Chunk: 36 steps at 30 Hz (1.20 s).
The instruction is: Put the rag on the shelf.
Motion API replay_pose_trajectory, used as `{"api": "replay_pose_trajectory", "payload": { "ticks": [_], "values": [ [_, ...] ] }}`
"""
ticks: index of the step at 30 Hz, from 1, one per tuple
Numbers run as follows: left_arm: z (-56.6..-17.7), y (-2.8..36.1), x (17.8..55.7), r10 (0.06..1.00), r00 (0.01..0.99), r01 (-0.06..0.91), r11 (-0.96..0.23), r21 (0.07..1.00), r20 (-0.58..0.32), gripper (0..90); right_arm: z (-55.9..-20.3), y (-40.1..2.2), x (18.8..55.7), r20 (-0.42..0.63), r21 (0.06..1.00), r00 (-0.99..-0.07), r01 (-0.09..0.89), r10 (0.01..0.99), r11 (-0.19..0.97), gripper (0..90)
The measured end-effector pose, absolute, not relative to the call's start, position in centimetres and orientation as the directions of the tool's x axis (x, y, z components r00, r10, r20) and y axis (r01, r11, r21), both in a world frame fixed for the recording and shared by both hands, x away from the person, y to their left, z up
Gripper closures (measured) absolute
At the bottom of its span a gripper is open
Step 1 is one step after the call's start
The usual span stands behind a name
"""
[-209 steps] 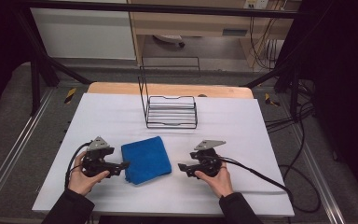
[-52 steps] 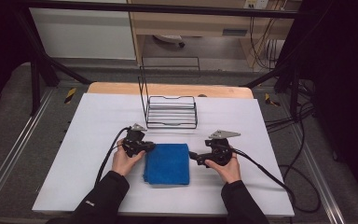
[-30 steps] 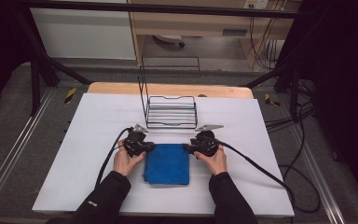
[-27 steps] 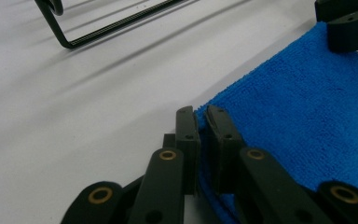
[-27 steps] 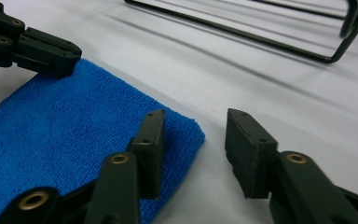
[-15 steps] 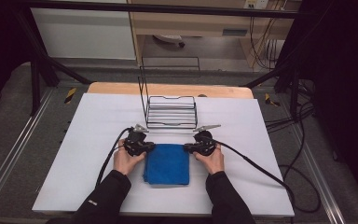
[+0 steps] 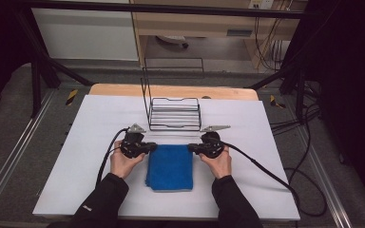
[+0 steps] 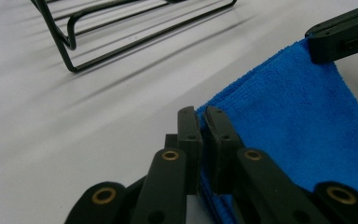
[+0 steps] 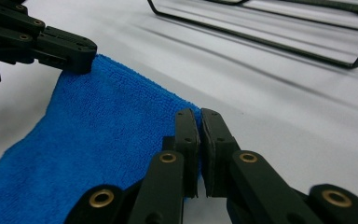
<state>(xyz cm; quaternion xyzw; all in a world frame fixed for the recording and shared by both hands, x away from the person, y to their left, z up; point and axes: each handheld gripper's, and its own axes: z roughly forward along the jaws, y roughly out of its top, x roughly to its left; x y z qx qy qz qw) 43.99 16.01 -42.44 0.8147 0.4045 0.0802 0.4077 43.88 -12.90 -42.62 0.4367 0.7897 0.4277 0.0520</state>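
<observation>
A folded blue cloth point(image 7: 170, 166) lies flat on the white table, near the front middle. My left gripper point(image 7: 148, 148) is shut on its far left corner, and the cloth point(image 8: 298, 116) spreads away from the pinched jaws point(image 8: 202, 116). My right gripper point(image 7: 191, 148) has just been closing and is shut on the far right corner, with the cloth's edge point(image 9: 98, 126) between its jaws point(image 9: 199, 119). Each gripper view shows the other gripper point(image 8: 314, 44) point(image 9: 86, 58) clamped on the opposite corner.
A black wire rack point(image 7: 175, 114) stands just beyond the cloth, close to both grippers point(image 8: 70, 37) point(image 9: 307, 32). White table top point(image 7: 76, 142) stretches to either side. Cables trail from both grippers towards the front and right edge.
The cloth, once tilted between both hands, now lies square. The left gripper took its far left corner first; the right gripper came in from the right and closed on the far right corner.
</observation>
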Motion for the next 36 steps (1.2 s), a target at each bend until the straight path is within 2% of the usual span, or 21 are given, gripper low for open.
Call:
{"api": "replay_pose_trajectory", "payload": {
  "ticks": [13, 36],
  "values": [
    [-40.5, 16.5, 41.8, 0.713, 0.678, 0.538, -0.316, 0.781, -0.179, 84.8, -40.5, -13.2, 42.1, 0.277, 0.770, -0.638, 0.595, 0.719, 0.231, 86.6],
    [-36.7, 16.4, 39.3, 0.703, 0.699, 0.440, -0.277, 0.854, -0.133, 84.8, -36.5, -14.1, 39.6, 0.191, 0.865, -0.683, 0.457, 0.705, 0.208, 86.6]
  ]
}}
